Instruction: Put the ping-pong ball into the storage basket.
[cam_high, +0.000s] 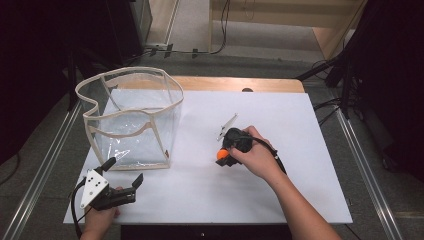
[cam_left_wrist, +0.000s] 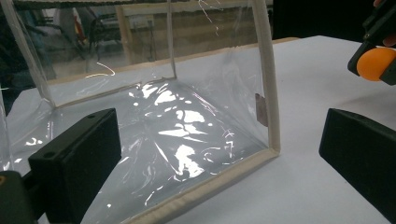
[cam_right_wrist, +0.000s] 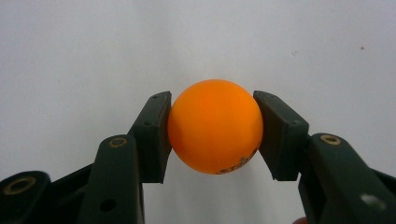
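Orange ball (cam_right_wrist: 215, 133) is pinched between both jaws of the right gripper (cam_high: 223, 156), held above the white table (cam_high: 280, 190) near its middle. A clear plastic bag (cam_high: 132, 117) with cream trim is seen upright toward the table's far left corner. The left gripper (cam_high: 125, 175), jaws spread wide and empty, is held at the near left corner, just beside the bag.

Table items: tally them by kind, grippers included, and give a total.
Orange ball: 1
Clear bag with beige trim: 1
Hand-held grippers: 2, left gripper and right gripper
White sheet covering the table: 1
Total: 5
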